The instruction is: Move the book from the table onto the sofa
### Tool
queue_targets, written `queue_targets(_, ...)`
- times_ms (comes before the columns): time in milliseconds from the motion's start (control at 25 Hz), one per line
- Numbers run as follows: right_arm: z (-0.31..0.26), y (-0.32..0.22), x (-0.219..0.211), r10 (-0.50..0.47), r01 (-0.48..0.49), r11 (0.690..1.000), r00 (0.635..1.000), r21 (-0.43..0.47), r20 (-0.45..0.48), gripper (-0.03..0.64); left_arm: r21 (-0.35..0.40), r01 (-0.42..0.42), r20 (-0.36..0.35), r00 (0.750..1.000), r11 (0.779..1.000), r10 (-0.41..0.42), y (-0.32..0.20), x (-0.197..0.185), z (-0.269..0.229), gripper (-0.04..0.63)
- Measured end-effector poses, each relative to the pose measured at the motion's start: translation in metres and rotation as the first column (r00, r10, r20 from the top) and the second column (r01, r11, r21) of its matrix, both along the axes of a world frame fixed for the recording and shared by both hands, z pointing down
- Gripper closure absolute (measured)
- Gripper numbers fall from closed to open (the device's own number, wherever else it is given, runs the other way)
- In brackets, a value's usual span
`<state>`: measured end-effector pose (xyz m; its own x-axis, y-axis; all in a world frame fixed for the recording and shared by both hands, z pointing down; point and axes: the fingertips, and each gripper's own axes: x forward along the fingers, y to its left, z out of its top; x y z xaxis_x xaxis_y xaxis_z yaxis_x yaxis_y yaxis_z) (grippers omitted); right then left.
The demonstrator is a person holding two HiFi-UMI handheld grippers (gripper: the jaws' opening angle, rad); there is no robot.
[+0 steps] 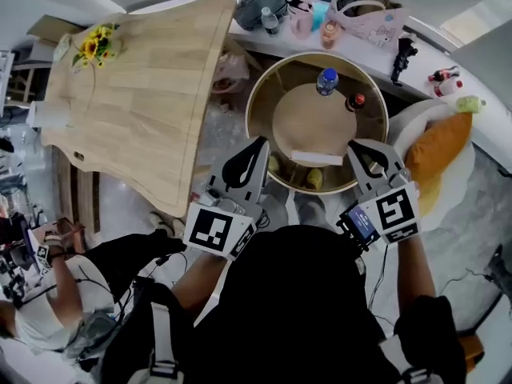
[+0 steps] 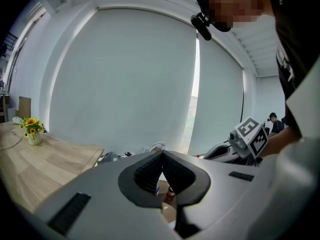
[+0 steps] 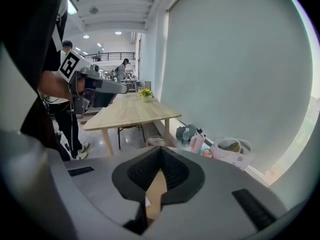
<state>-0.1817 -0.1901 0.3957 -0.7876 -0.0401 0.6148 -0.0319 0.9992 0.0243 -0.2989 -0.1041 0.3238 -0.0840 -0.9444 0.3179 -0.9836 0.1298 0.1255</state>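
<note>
The book, a thin white one, lies flat on the round table, at its near edge, with nothing touching it. The left gripper hangs over the table's near left rim and the right gripper over its near right rim, so the book sits between the two, a little closer to the right one. Both point away from the person and somewhat downward. In the left gripper view the left gripper has its jaws closed tip to tip with nothing caught between them. The right gripper view shows the same of the right gripper: jaws together and empty. Farther back on the round table stand a water bottle with a blue cap and, just to its right, a small dark bottle with a red cap, both upright and well apart from the book. To the right of the round table is the sofa, pale, with an orange cushion lying on it. To the left stands a long wooden table with a bunch of sunflowers at its far left end. A pink bag rests on the ledge beyond the round table.
</note>
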Motion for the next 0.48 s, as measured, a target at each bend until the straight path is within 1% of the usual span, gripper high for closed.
queue_targets(200,0.025,0.008,-0.003,-0.036,0.037,0.999,0.997,0.008,-0.065,0.606,-0.013,0.01,-0.022,1.0,1.0,-0.011,0.008,-0.012,0.017,0.589)
queue_targets(480,0.062,0.019,-0.008,-0.076,0.076,0.997,0.989,-0.004,-0.124,0.606,-0.046,0.031,-0.057,0.998,0.998,-0.033,0.019,-0.023,0.051,0.589)
